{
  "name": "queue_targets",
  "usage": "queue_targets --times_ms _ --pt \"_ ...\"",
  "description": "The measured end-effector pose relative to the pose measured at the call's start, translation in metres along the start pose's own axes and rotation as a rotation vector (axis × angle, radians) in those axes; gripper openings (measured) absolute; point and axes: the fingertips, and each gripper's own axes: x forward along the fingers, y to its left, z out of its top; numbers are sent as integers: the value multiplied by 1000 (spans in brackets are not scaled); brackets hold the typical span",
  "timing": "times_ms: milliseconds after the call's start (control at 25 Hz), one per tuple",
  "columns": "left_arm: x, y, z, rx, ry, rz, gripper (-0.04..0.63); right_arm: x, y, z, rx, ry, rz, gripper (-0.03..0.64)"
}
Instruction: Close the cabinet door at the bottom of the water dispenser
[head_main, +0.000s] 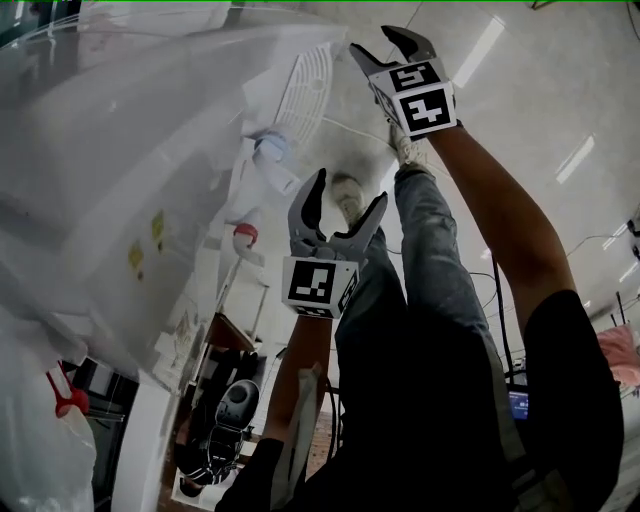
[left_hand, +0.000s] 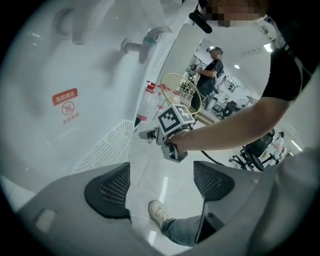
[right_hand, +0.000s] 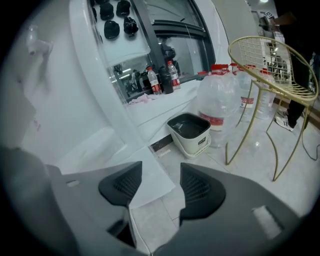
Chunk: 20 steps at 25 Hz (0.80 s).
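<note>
Looking at the cabinet door (right_hand: 155, 172) first: it's a flat, smooth white panel standing out from the foot of the water dispenser (right_hand: 75, 100). In the right gripper view one of its corners sits right in the gap of my right gripper (right_hand: 159, 187), a bit toward the left pad. Those jaws are about half spread and not clamped on anything. There's bare floor tile showing between the corner and the right pad, and I honestly can't tell if the left pad touches the panel or just overlaps it. The panel runs away from the jaws up and to the left, back to the dispenser body, so my guess is the closing move goes that way, as a flat push on the face rather than a pinch. The right hand is clearly the nearer one. My left gripper (left_hand: 161, 182) hangs further back with its jaws spread wide and nothing in them, just glossy floor and my shoe (left_hand: 159, 212) beyond. The dispenser shell is glossy rounded plastic with a slotted white drip grille (left_hand: 107, 145), a blue-capped tap (left_hand: 150, 37) and a small red warning sticker (left_hand: 65, 97). Past the door on the floor are a cream bin (right_hand: 190, 132) with a dark inside, clear water jugs (right_hand: 220, 100) and a thin gold wire chair (right_hand: 270, 70).
</note>
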Motion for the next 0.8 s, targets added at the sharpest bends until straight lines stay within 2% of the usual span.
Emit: queue_targets --times_ms 400,640,800 --pt "-45 -44 16 128 -52 -94 407 -127 -13 -8 35 -87 -159 239" --pt "-105 -75 30 176 -100 -143 393 -231 19 -13 76 -167 -236 238" --pt "-150 -94 50 197 -158 -173 369 -306 58 -8 93 -228 -260 238"
